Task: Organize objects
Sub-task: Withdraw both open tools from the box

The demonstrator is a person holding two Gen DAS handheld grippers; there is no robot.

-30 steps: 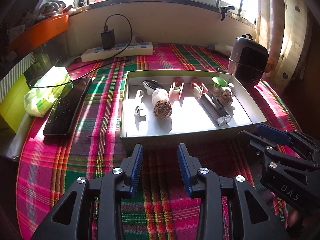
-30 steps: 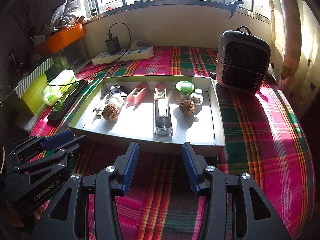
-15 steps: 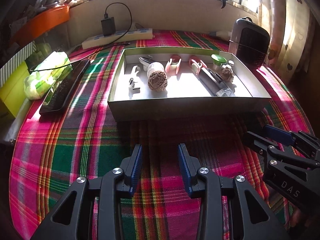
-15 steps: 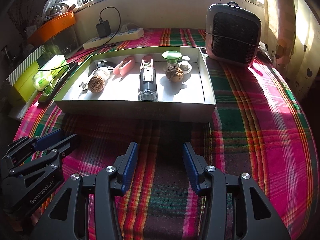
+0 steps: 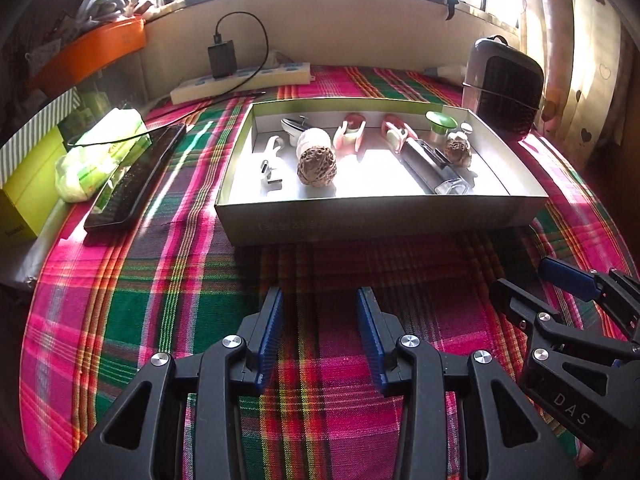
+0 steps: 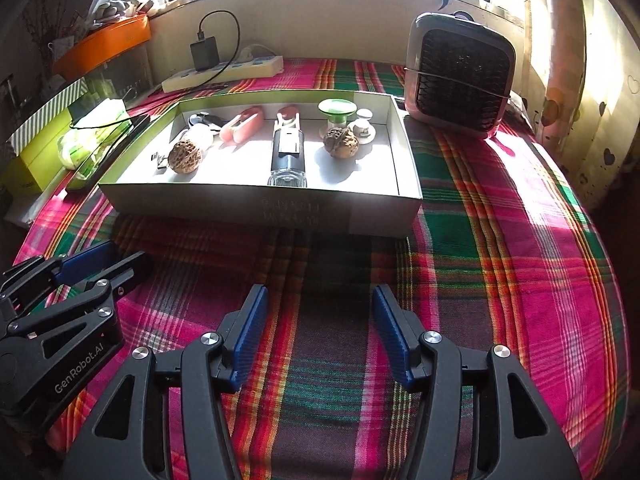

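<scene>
Hovering over the plaid cloth (image 6: 500, 240), the left gripper (image 5: 319, 320) and right gripper (image 6: 320, 320) gape moderately apart, empty; the shallow box (image 6: 256, 204) ahead holds two walnuts (image 6: 340, 142) and small oddments.

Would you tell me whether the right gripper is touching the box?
Apart. In the right wrist view, the right gripper is open and empty, and a wide strip of plaid tablecloth lies between its fingertips and the front wall of the box.

Plaid tablecloth (image 6: 500, 264), heater (image 6: 460, 76), power strip (image 5: 240, 80)
</scene>
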